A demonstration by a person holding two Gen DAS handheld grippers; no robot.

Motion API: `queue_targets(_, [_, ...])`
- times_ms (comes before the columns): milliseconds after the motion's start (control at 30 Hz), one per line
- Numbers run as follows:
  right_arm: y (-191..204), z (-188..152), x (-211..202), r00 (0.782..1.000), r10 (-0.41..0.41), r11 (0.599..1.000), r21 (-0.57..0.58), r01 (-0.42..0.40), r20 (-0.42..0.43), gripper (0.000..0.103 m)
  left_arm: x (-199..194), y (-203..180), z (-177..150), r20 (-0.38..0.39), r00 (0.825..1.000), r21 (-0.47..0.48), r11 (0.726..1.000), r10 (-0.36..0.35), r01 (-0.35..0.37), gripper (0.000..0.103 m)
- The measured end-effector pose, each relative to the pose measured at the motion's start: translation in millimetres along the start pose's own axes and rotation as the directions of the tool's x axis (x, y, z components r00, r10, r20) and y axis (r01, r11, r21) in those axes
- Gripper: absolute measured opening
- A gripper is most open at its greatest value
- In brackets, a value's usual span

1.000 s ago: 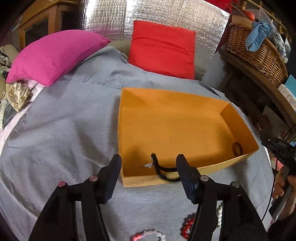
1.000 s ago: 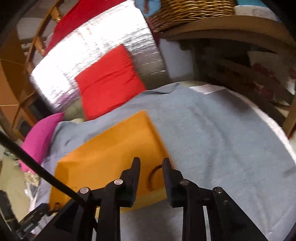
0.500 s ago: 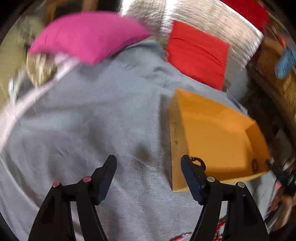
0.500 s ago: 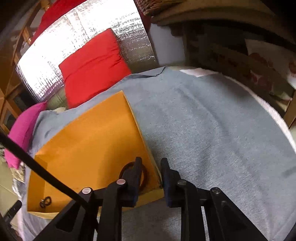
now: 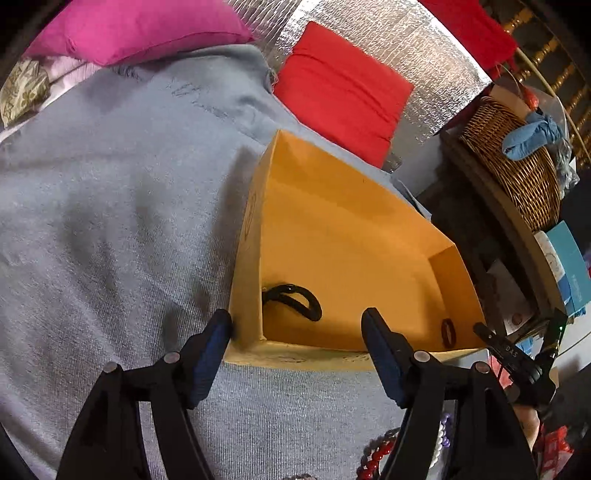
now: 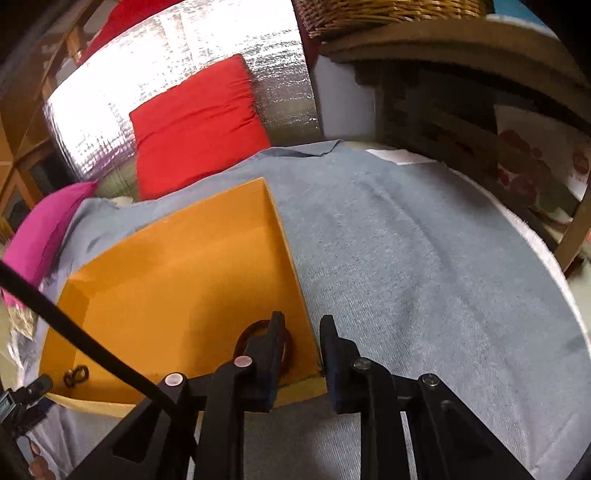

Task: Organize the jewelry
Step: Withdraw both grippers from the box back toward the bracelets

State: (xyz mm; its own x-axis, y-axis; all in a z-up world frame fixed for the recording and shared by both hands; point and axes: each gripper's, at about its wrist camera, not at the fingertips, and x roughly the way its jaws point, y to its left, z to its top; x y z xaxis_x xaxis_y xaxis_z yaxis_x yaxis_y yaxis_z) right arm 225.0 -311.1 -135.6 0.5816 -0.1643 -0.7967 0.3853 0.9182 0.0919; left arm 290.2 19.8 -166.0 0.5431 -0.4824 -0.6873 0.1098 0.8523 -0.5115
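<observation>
An open orange box [image 5: 347, 236] sits on a grey cloth [image 5: 110, 221]. A black cord bracelet [image 5: 295, 300] lies in its near left corner and a dark ring-shaped bangle [image 5: 448, 331] in its near right corner. My left gripper [image 5: 297, 326] is open and empty, just in front of the box's near wall. Red beads [image 5: 375, 456] and white and purple beads [image 5: 443, 435] lie on the cloth below it. In the right wrist view my right gripper [image 6: 303, 338] is narrowly open, straddling the box's near right corner [image 6: 314, 363]; the bangle [image 6: 255, 334] lies behind its left finger.
A red cushion [image 5: 340, 92] and a pink cushion [image 5: 136, 29] lie at the far edge against a silver foil panel [image 5: 406, 48]. A wicker basket [image 5: 517, 166] stands on a wooden shelf to the right. The black bracelet also shows in the right wrist view [image 6: 75, 374].
My left gripper swung left over the cloth, then back to the box front, staying open. My right gripper moved in over the box's right corner, its fingers narrowly apart throughout.
</observation>
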Motion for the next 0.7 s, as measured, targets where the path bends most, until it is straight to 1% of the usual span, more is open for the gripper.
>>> queue_targets(100, [-4, -5, -6, 1.0, 0.004, 1.0, 0.009, -0.004, -0.007, 0.021, -5, -2, -7, -0.004, 1.0, 0.025, 1.0, -0.01, 0.01, 0.073])
queue_targets(133, [-6, -8, -11, 1.0, -0.01, 1.0, 0.005, 0.01, -0.007, 0.02, -6, -3, -10, -0.007, 1.0, 0.032, 0.999, -0.008, 0.008, 0.073])
queue_targets(333, [-9, -31, -36, 0.998, -0.052, 0.999, -0.014, 0.051, -0.022, 0.02, -28, -13, -33, -0.014, 0.999, 0.086, 0.996, 0.039, -0.038, 0.073])
queue_targets(533, [-4, -67, -62, 0.996, -0.075, 0.996, -0.057, 0.073, -0.045, 0.02, -58, -2, -70, -0.005, 0.997, 0.081, 0.994, 0.078, -0.077, 0.073])
queue_targets(633, [-1, -80, -73, 0.998, -0.066, 0.996, -0.062, 0.064, -0.02, 0.021, -64, 5, -73, -0.002, 0.997, 0.074, 0.994, 0.08, -0.08, 0.074])
queue_targets(700, [1, -85, -79, 0.999, -0.048, 0.997, -0.064, 0.049, 0.017, 0.023, -75, 10, -73, 0.012, 0.995, 0.068, 0.993, 0.098, -0.099, 0.074])
